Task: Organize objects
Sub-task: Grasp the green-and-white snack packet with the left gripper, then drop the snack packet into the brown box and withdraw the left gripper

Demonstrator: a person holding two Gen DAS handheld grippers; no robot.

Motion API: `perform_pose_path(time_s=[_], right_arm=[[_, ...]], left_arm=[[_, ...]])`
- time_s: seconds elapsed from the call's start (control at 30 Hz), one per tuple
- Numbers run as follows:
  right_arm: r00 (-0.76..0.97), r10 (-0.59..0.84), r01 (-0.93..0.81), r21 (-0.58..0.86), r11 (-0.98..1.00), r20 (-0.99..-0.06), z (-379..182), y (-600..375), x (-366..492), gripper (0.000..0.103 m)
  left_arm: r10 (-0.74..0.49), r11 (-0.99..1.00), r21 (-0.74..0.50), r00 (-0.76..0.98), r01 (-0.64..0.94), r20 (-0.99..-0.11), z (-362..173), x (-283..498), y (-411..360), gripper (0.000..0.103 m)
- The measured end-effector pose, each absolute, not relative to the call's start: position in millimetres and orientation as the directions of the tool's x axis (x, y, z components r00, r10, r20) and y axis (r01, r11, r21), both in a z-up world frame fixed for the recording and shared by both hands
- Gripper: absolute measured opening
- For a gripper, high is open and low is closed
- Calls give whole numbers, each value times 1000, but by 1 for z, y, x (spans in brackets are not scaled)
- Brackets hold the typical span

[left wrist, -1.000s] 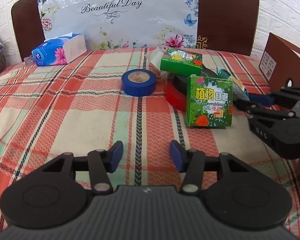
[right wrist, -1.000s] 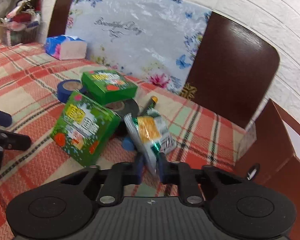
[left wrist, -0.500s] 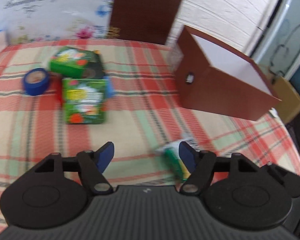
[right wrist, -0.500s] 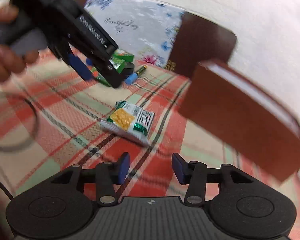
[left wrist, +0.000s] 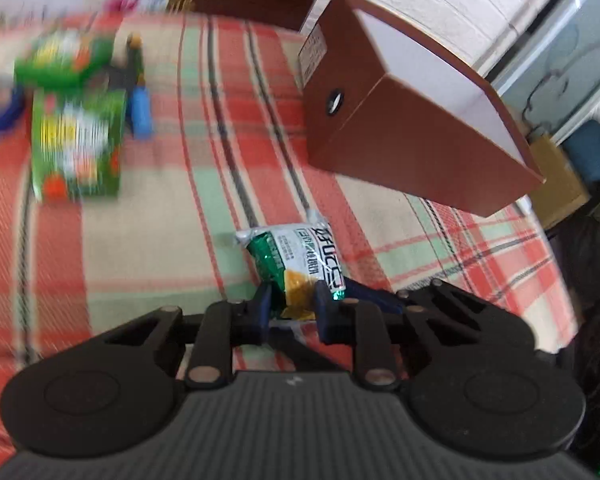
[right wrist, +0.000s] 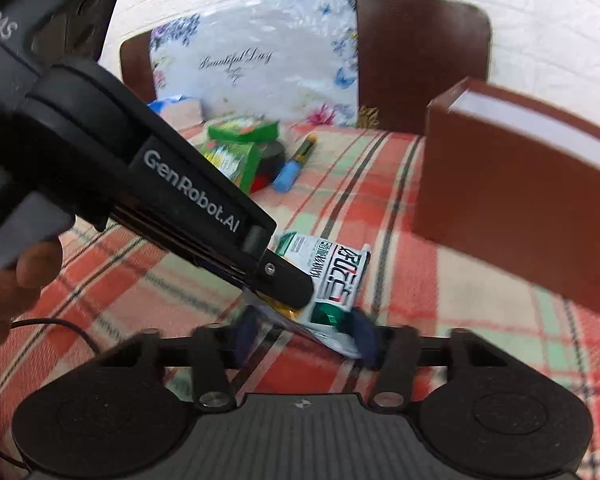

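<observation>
- Our checked tablecloth (left wrist: 148,240) spreads under everything.
- The brown box (left wrist: 412,128) stands at the right, near the packet.
- Two green boxes (left wrist: 76,140) sit far left with a blue-capped marker (left wrist: 140,116) beside them.
- Our left gripper (left wrist: 290,312) is clamped on the near end of the snack packet (left wrist: 300,256), which lies on the cloth.
- Our right gripper (right wrist: 306,336) is closing, the packet's edge between its fingers; we cannot tell whether they touch it.

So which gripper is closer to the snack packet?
Left. The left gripper is shut on the snack packet, pinching its near end. The right gripper sits at the same end, jaws closing around it without clearly pressing.
</observation>
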State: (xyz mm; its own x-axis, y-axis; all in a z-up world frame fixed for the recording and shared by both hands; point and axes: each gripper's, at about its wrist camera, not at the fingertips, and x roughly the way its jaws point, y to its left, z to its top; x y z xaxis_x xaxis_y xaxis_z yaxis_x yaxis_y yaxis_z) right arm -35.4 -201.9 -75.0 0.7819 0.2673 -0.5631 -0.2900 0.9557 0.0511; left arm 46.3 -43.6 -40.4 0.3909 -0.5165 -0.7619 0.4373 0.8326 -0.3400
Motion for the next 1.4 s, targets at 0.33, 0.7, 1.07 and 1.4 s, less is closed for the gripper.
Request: perform_pose_path(time_s=[0.33, 0.7, 1.07, 1.4], right_arm=[[963, 25, -48, -78, 996, -267, -4, -254, -38, 39], [947, -74, 66, -35, 997, -313, -17, -302, 21, 44], [959, -88, 97, 21, 995, -269, -18, -291, -34, 52], [943, -12, 17, 13, 1000, -333, -32, -247, -63, 54]], left_arm=[[-649, 707, -205, 505, 677, -569, 59, 55, -125, 25], [-597, 730, -135, 527, 670, -605, 34, 109, -201, 25], [-506, 767, 50, 651, 640, -566, 40, 75, -183, 51], [-441, 818, 58, 688, 572, -576, 43, 40, -134, 55]])
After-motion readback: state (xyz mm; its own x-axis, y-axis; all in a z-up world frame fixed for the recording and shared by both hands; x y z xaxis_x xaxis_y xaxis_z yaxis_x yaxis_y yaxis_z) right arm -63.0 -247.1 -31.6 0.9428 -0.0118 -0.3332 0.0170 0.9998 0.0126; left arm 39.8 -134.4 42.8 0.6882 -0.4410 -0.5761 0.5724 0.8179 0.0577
